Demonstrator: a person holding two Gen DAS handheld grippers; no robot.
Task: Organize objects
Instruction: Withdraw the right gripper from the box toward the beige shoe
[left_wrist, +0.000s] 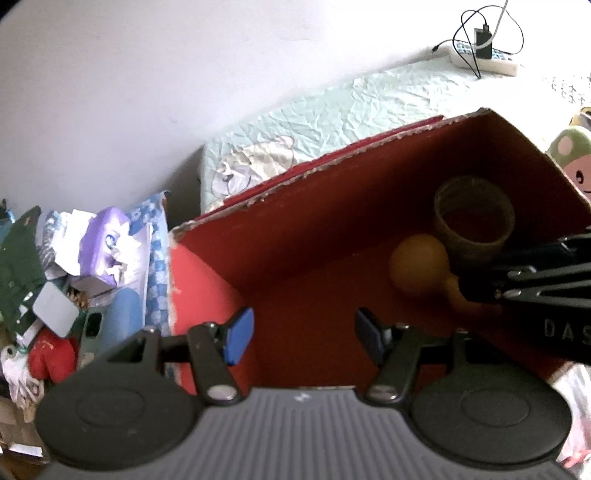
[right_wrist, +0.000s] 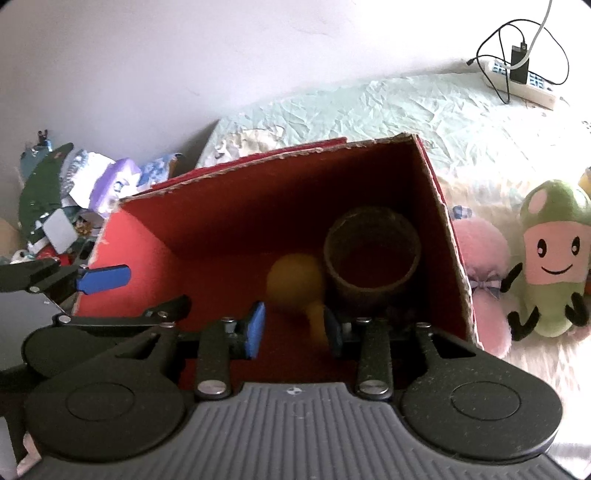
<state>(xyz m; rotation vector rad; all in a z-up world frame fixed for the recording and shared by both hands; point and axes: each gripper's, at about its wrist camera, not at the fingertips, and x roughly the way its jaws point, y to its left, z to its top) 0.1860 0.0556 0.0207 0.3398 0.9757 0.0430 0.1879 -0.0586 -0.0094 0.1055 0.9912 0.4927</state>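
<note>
Bedsheet (right_wrist: 369, 110) supports red box (right_wrist: 221, 229). Right gripper (right_wrist: 295, 328), part open around maraca handle (right_wrist: 317, 325): release cleanly, withdraw straight. Left gripper (left_wrist: 303, 336) wide, empty.

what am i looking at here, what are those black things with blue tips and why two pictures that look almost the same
These are two hand-held grippers a person uses to tidy things; each carries a camera looking forward along its own fingers. One picture is from the left gripper, the other from the right gripper, so you see the same scene twice. The blue tips are the pads on the fingers. Both point into a red cardboard box lying on a pale green bedsheet. Inside sit a brown cardboard ring and a yellow ball-headed toy with a handle. The right gripper's fingers sit on either side of that handle, not visibly closed on it. The left gripper is open and empty. A green mushroom plush toy lies beside the box.
</note>
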